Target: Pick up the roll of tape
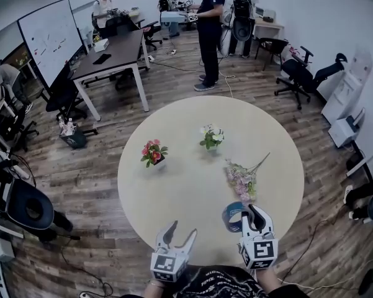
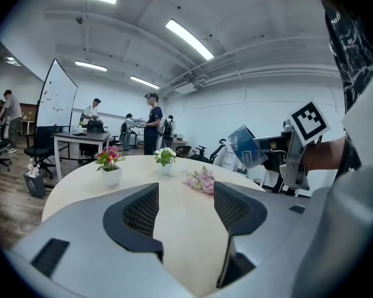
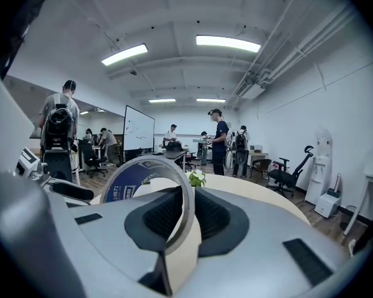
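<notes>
The roll of tape (image 3: 148,182), a pale ring with a blue printed core, stands on edge with its rim pinched between the jaws of my right gripper (image 3: 189,207). In the head view the tape roll (image 1: 231,216) sits at the tip of the right gripper (image 1: 248,216), over the near right edge of the round table (image 1: 192,191). The left gripper view shows the tape roll (image 2: 247,146) held up clear of the tabletop. My left gripper (image 1: 179,233) hangs beside it at the near edge, open and empty, its jaws (image 2: 185,203) framing bare tabletop.
On the table stand a small pot of pink flowers (image 1: 153,153) and a pot of white flowers (image 1: 211,137), and a lilac bouquet (image 1: 242,179) lies just beyond the right gripper. Several people (image 1: 210,30), a desk (image 1: 112,51), a whiteboard (image 1: 49,39) and office chairs (image 1: 301,73) fill the far room.
</notes>
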Motion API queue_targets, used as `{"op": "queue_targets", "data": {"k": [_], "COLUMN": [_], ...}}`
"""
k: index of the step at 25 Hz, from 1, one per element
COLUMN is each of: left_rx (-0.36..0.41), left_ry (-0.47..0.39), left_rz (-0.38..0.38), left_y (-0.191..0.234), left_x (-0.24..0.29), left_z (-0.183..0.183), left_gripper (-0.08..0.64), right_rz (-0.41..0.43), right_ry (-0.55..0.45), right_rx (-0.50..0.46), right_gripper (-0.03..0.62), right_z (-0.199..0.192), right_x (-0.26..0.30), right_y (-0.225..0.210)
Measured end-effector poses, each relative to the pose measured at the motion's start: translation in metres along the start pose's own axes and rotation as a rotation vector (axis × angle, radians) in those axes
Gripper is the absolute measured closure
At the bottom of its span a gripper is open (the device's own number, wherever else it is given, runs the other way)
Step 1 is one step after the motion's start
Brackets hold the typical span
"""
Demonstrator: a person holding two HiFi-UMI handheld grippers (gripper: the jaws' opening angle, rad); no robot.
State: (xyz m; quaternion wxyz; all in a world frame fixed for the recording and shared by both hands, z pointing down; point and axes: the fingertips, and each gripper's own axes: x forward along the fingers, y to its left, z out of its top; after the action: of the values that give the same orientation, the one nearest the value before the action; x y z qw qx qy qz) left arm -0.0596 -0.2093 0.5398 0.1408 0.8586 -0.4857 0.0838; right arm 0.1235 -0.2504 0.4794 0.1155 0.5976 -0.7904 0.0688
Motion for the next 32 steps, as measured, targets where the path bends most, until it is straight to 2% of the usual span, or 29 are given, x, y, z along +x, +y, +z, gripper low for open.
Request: {"op": "queue_targets", "data": {"k": [6,12,18,21,24,32], "left_rx": [0.006,0.018,0.013,-0.004,-0.019,0.053], "left_ry": [-0.002,0.032,0.008,0.011,0.011,-0.001], "left_rz": [0.017,0.018,-0.001,-0.027,-0.047,-0.109], "left_y": [0.003,0.001,-0.007,-0.012,-0.016,-0.03], "left_x": [-0.002,-0.007,-0.006,-0.006,-0.008,-0.009], "left_z": [-0.002,-0.007,-0.007,-0.006,-0.006,0.0], "left_gripper": [0.261,0.261,0.359,0.464,0.517,0.54], "right_rz": [0.028,0.034,0.07,0.094,0.093,0.14], "right_ry": [0.038,0.061,0.077,0.098,0.107,0.089], "right_rx": [0.003,-0.013,0.003,0.035,0.022,0.021], "right_gripper": [0.523,0.522,0.523,0.522,0.522,0.523], "right_z": [-0.03,-0.033,-0.041,-0.051,-0.054,-0.051], "right_x": [-0.017,-0.021,-0.021,-0.02,-0.021,-0.02], "right_y": [0.016,0.022,0.025,0.03,0.033,0.041]}}
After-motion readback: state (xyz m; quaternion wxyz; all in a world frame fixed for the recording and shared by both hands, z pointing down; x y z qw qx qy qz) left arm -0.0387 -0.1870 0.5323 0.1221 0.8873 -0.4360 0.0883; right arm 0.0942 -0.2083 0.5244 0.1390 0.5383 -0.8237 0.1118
